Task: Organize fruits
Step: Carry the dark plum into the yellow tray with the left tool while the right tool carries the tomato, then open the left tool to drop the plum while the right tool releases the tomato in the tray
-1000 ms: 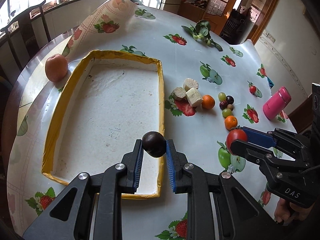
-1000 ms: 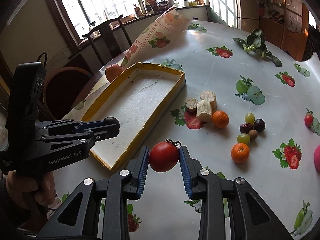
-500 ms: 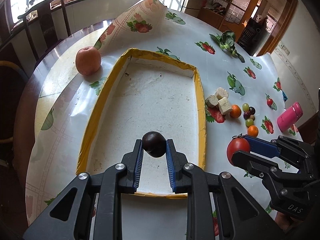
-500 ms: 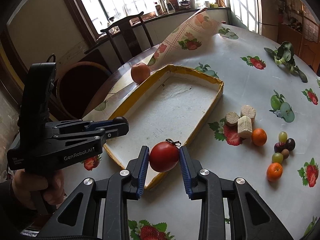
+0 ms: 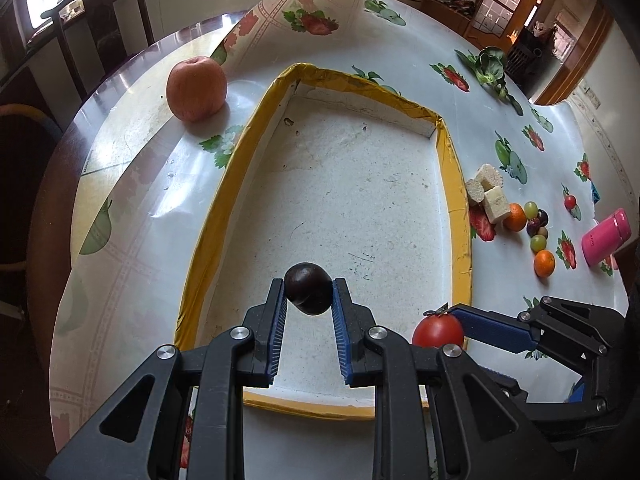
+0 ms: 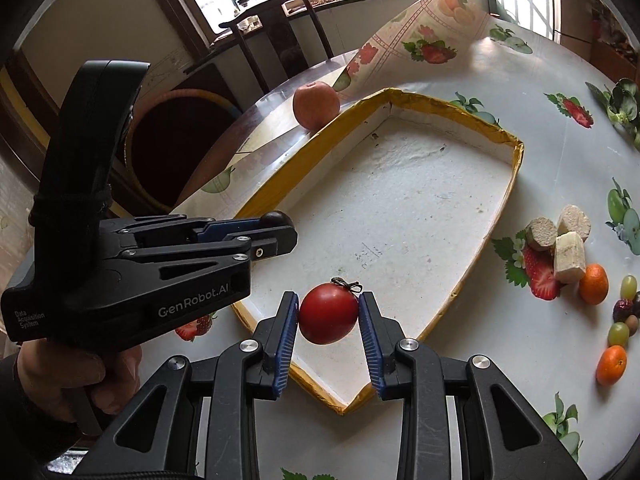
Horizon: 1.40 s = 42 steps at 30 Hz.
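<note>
1. Tray [image 5: 454, 184] with a yellow rim and white floor lies on the desk [image 5: 132, 184], nothing resting in it
2. Left tool [image 5: 309, 289] is clenched on a dark plum [image 5: 309, 288], held above the near part of the tray floor; in the right wrist view the same tool [image 6: 276, 224] comes in from the left with the plum [image 6: 275, 216] at its tips, and a hand [image 6: 68, 376] grips its handle
3. Right tool [image 6: 329, 314] is clenched on a red tomato [image 6: 329, 314], its blue pads pressed on both sides, over the tray's near corner; the left wrist view shows that tomato [image 5: 438, 330] just beside the tray's right rim
4. Apple [image 5: 196, 82] sits on the desk just outside the tray's far left side
5. To the right of the tray lie pale cut chunks [image 6: 560, 236], two small oranges [image 6: 594, 284], green grapes [image 6: 629, 286] and dark small fruits [image 6: 622, 308], grouped close together
6. Pink bottle [image 5: 606, 236] lies further right; leafy greens [image 5: 490, 66] lie at the far side of the desk
</note>
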Motion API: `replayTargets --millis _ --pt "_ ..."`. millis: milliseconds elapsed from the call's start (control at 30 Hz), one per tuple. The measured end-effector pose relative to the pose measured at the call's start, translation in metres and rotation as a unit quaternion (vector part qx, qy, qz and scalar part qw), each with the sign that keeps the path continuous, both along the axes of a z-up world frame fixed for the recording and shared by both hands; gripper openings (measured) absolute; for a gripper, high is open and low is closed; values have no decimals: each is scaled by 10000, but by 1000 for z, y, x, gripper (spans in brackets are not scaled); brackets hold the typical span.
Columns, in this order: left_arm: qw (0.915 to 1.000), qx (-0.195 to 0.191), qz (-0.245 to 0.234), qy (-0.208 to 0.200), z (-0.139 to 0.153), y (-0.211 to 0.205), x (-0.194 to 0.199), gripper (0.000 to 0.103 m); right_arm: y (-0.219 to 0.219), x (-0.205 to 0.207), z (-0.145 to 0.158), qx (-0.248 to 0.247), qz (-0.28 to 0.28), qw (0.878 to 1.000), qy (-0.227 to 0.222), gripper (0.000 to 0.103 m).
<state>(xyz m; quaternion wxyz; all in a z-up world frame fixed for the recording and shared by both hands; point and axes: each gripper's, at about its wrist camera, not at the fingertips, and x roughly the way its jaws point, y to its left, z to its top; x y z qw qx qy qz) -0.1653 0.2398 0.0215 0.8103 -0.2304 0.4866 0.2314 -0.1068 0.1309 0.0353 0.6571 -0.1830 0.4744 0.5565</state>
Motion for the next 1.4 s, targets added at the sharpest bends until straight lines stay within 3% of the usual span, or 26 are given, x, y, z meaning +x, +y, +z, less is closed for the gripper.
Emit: replayTargets --millis 533,733,800,1100,1167,1300,1400 --pt "9991 -227 12 353 -37 3 2 21 21 -4 -37 -521 186 9984 80 33" --pt "9988 -180 84 455 -36 2 0 39 20 -8 -43 -634 254 9977 15 37" --pt "9986 -129 86 500 -35 -1 -1 45 20 -10 -42 -627 316 9975 1 41" --pt "9989 114 189 403 -10 -9 -7 45 1 -16 -17 -426 304 9984 -190 44" --pt "9988 206 240 370 -2 -11 -8 45 -10 -13 -8 -325 204 9991 -196 44" --pt "9980 462 293 329 14 -19 -10 56 -34 -1 9 -176 -99 9993 -326 51" --pt "9972 646 218 303 24 -28 -6 56 -53 9 18 -149 -349 9982 -461 51"
